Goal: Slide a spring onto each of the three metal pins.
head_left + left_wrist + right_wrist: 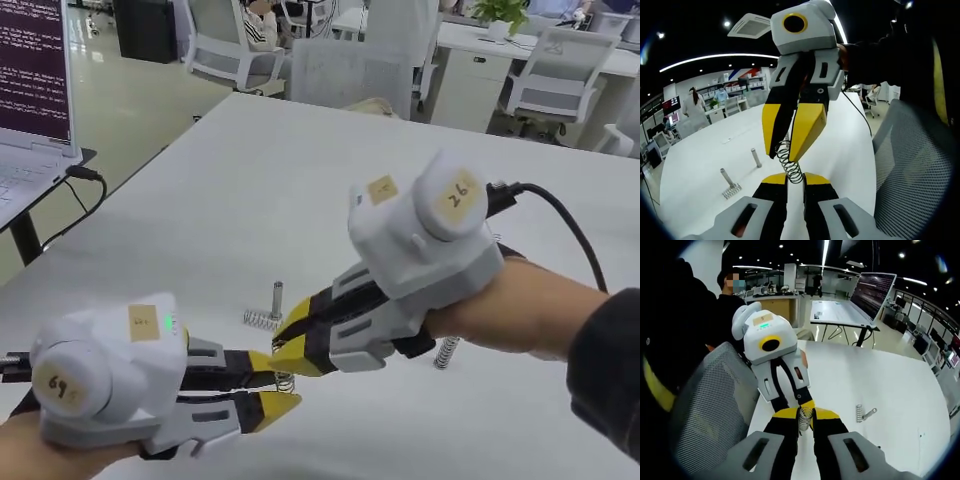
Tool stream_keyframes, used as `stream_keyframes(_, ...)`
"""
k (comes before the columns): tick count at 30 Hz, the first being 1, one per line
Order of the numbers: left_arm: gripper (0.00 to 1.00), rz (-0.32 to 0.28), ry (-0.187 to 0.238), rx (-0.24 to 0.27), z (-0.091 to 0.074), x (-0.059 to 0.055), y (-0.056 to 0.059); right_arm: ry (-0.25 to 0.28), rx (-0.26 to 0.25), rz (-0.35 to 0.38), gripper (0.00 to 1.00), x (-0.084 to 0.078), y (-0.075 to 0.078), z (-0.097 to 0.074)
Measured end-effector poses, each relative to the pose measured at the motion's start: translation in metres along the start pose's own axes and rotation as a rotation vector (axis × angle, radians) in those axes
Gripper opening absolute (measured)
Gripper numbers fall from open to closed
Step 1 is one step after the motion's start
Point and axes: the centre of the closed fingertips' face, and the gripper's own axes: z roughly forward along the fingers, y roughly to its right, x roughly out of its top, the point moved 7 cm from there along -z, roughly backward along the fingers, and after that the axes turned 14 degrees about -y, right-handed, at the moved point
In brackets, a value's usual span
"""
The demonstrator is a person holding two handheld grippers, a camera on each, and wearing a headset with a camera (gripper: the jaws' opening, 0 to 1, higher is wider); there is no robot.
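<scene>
A small steel spring (285, 381) hangs over the white table between the two grippers' yellow tips. My left gripper (283, 387) comes in from the lower left, and in the left gripper view its jaws (795, 179) are shut on the lower end of the spring (791, 165). My right gripper (283, 352) reaches down from the right and pinches the spring's other end (805, 421). Just beyond stands a metal pin (277, 298) with a second spring (261, 319) at its base. Another bare pin (756, 157) stands farther off. A third spring (446, 351) stands under my right wrist.
The white table (250, 180) stretches away ahead. A laptop (30, 90) with a plugged-in cable sits on a stand to the left. Office chairs (225, 45) and desks line the back. A grey mesh chair (910, 165) is close behind me.
</scene>
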Motion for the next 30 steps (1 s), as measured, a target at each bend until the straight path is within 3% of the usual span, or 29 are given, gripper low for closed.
stream_keyframes(6,0.04,-0.005,-0.005,0.002,0.000,-0.001,-0.001,0.008,-0.005,0.008,0.07,-0.002,0.000,0.000)
stream_keyframes(12,0.11,-0.026,-0.006,0.002,0.001,-0.002,-0.002,0.012,-0.017,0.019,0.07,-0.005,0.003,-0.002)
stream_keyframes(21,0.30,-0.100,0.014,0.025,-0.004,-0.005,-0.010,0.032,-0.049,0.061,0.07,-0.013,0.010,-0.009)
stream_keyframes(30,0.59,-0.173,0.061,0.048,-0.006,-0.003,-0.017,0.042,-0.076,0.088,0.07,-0.020,0.015,-0.013)
